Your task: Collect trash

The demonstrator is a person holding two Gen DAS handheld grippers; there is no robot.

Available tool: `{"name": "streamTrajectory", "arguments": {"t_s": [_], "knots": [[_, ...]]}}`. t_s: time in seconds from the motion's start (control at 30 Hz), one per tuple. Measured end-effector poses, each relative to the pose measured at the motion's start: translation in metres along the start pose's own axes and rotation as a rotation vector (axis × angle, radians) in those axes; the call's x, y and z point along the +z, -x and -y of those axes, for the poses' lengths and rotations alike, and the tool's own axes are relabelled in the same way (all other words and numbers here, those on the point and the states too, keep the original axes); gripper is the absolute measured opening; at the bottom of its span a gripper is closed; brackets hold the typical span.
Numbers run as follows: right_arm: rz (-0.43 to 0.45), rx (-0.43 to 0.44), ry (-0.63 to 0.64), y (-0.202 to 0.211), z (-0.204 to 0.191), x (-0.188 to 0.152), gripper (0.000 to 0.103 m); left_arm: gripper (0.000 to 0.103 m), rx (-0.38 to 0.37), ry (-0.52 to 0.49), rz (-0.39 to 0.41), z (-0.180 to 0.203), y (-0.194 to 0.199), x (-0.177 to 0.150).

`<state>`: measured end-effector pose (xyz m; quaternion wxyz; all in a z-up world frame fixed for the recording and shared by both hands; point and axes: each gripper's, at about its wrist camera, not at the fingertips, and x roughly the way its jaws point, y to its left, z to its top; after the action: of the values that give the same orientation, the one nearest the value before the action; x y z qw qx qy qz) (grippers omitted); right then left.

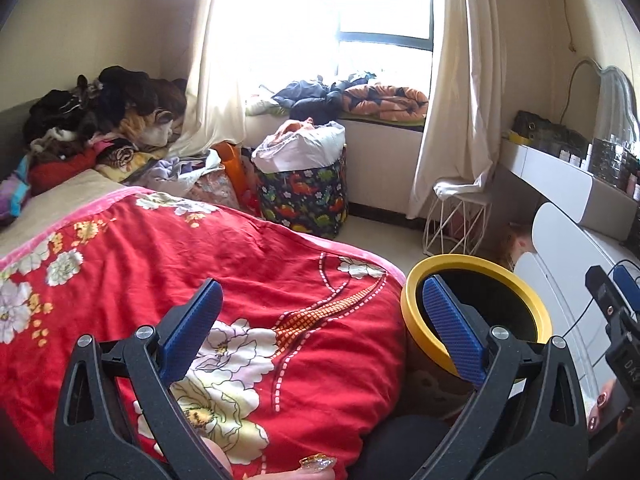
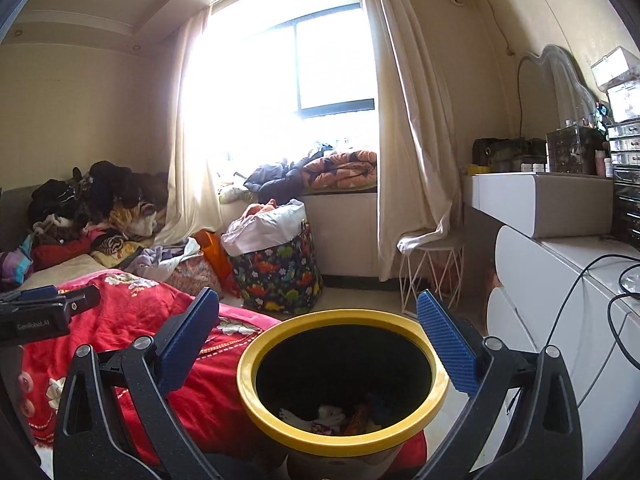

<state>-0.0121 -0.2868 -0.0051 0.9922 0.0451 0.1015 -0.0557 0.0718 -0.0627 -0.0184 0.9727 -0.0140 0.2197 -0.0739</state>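
Observation:
A trash bin with a yellow rim (image 2: 340, 446) stands beside the bed; wrappers and paper (image 2: 340, 416) lie at its bottom. The bin also shows in the left wrist view (image 1: 412, 288). My right gripper (image 2: 318, 312) is open and empty, its jaws spread above the bin's mouth. My left gripper (image 1: 322, 292) is open and empty, over the red floral blanket (image 1: 200, 260), its right finger in front of the bin's rim. The left gripper shows at the left edge of the right wrist view (image 2: 52, 300); the right gripper shows at the right edge of the left wrist view (image 1: 616, 292).
A dinosaur-print laundry bag (image 1: 302, 196) full of clothes stands by the window bench. Piled clothes (image 1: 92, 116) lie at the bed's far end. A white wire stool (image 2: 430, 276) stands under the curtain. A white dresser (image 2: 560, 280) with cables and cosmetics is on the right.

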Motion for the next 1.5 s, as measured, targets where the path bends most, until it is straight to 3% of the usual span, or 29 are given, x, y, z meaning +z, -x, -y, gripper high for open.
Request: {"name": "streamTrajectory", "arguments": {"t_s": [1.5], "knots": [[-0.025,0.004,0.004,-0.0032,0.0013,-0.005,0.097,0.092,-0.008,0.024,0.017,-0.001,0.0039,0.0049]]}}
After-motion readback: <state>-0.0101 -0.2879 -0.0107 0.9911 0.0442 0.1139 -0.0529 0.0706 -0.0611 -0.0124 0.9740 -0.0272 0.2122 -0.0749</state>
